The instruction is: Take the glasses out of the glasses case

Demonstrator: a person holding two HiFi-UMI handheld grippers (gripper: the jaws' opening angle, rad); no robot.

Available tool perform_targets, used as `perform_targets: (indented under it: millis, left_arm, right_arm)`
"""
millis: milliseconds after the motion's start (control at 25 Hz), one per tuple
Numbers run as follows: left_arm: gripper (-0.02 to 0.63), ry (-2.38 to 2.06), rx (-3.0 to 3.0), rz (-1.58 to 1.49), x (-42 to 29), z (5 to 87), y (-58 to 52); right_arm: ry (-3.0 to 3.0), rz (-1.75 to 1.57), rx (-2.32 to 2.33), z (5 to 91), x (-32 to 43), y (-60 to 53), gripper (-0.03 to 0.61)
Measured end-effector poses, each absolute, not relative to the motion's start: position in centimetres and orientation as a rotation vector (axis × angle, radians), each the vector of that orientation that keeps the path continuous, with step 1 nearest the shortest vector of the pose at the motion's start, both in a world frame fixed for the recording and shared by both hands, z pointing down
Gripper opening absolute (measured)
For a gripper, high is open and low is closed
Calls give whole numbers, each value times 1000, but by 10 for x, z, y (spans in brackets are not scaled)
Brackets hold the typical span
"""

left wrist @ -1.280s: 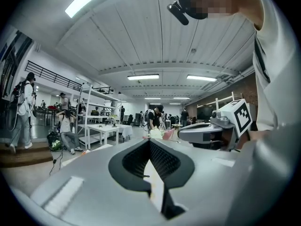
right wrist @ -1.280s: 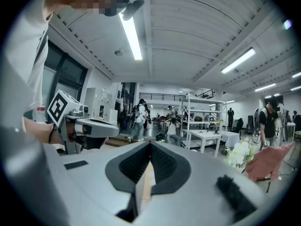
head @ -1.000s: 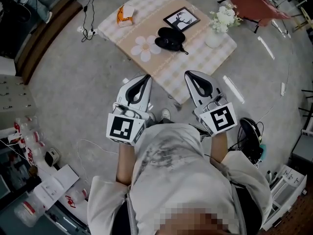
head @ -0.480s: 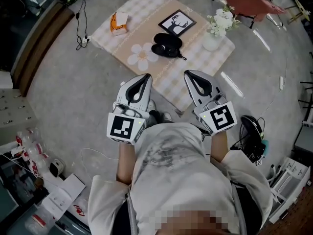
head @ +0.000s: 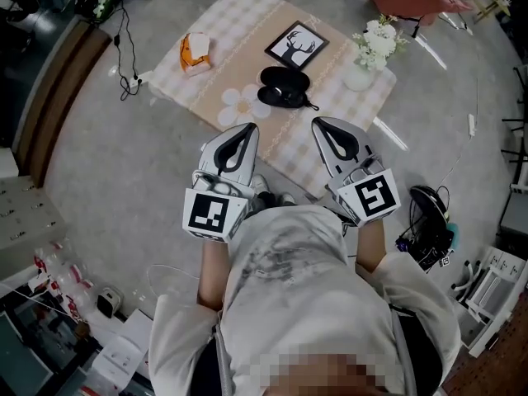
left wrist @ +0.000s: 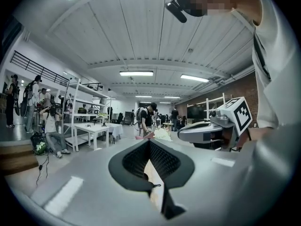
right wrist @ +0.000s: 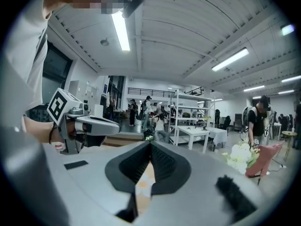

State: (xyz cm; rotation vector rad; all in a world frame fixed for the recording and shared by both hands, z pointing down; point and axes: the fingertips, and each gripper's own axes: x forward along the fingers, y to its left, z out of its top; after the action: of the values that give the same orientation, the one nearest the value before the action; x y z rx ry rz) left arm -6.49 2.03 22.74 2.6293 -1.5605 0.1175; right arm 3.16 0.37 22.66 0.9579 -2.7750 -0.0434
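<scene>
We log the left claw (head: pixel 247 130) and right claw (head: pixel 318 124), both closed and empty, nearer the glasses case (head: pixel 285 87) on the counter (head: pixel 247 35) than a second ago: approach only, case untouched.

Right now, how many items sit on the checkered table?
4: orange box at left, deer picture at back, black glasses case in the middle, flower vase at right. None seem hidden.

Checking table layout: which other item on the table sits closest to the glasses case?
The framed deer picture, just beyond the glasses case; the orange box and flower vase sit off to either side.
</scene>
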Motion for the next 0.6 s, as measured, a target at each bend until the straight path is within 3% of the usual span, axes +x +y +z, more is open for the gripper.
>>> perform_targets:
  millis: [600]
  left_arm:
    - [8, -1428, 2672, 91, -104, 237, -10]
  right_arm:
    - [-2674, -10, 1101, 242, 5, -18, 17]
